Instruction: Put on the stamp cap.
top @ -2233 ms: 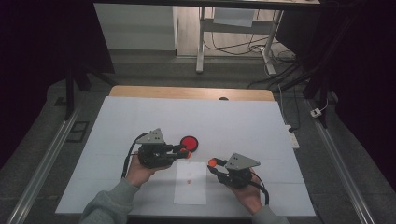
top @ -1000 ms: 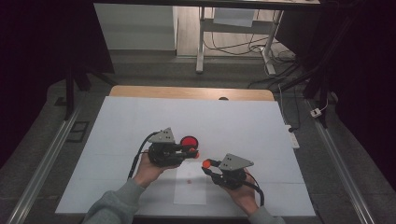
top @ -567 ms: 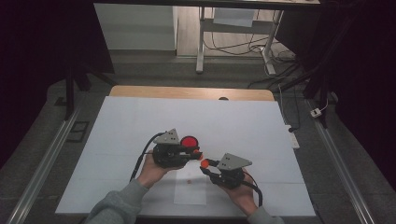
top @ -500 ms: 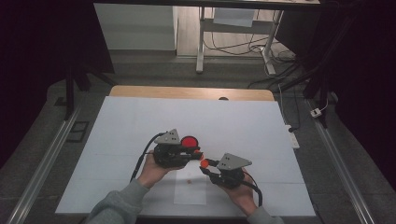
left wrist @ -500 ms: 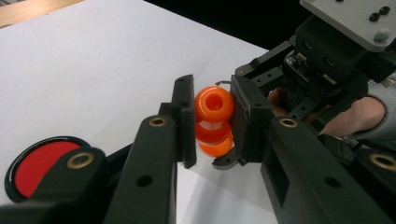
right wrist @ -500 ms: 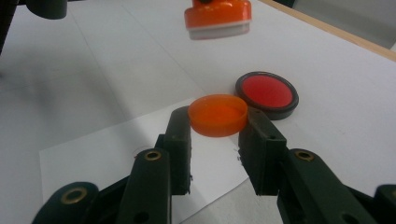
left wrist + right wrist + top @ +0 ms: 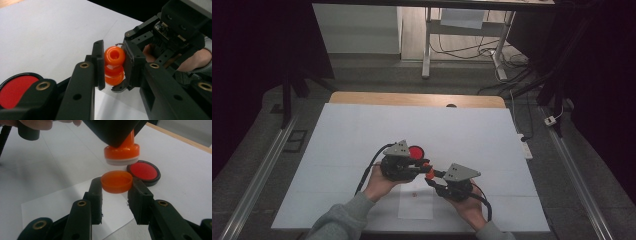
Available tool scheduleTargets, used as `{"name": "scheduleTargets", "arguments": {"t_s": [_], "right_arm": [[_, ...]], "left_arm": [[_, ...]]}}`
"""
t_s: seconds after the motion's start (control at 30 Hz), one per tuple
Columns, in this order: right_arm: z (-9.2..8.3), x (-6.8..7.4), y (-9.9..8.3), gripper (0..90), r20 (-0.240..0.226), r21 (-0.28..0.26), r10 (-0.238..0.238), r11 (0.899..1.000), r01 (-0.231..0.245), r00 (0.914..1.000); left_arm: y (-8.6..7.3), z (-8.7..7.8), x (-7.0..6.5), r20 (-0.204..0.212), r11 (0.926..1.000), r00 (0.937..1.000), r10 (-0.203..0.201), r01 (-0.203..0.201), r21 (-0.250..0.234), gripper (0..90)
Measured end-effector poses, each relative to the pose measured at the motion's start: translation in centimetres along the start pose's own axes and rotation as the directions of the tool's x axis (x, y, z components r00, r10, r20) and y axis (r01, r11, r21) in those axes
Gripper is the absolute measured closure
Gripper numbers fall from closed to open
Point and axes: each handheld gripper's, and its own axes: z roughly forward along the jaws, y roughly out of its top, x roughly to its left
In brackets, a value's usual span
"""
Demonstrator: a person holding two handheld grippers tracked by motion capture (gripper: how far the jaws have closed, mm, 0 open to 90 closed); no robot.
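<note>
My left gripper (image 7: pixel 113 65) is shut on the ribbed handle of an orange stamp (image 7: pixel 114 56), which it holds just above the table. My right gripper (image 7: pixel 115 191) is shut on the stamp's round orange cap (image 7: pixel 116 181), open side up. In the right gripper view the stamp's base (image 7: pixel 121 152) hangs directly over the cap with a small gap between them. In the high view the two grippers meet tip to tip at the stamp (image 7: pixel 428 170), the left gripper (image 7: pixel 422 165) coming from the left and the right gripper (image 7: pixel 432 178) from the right.
A round red ink pad (image 7: pixel 415 152) in a black case lies on the white table cover (image 7: pixel 472 135) just behind the left gripper. A small white sheet of paper (image 7: pixel 416 204) lies below the grippers near the front edge.
My left gripper has shifted a little to the right with the stamp, closing up on the right gripper and the cap. The right gripper has stayed put.
</note>
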Motion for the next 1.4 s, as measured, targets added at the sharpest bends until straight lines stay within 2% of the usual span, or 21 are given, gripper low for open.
{"name": "scheduleTargets", "arguments": {"t_s": [0.27, 0.37, 1.4], "right_arm": [[-0.01, -0.04, -0.01, 64.6, -0.006, -0.009, 0.008, 1.000, -0.009, 0.9999], [-0.03, -0.11, -0.02, 64.6, -0.015, -0.017, 0.025, 1.000, -0.025, 0.9996], [-0.20, -0.18, 0.04, 64.6, -0.002, -0.018, 0.032, 0.999, -0.032, 0.9995]], "left_arm": [[-0.08, 0.19, 0.00, 0.001, 1.0000, 1.0000, 0.002, -0.002, 0.007, 72.5], [-0.15, 0.32, -0.04, 0.002, 0.9999, 1.0000, 0.002, -0.002, 0.012, 72.4], [-0.43, 0.80, -0.10, 0.007, 0.9995, 1.0000, 0.003, -0.003, 0.031, 72.4]]}}
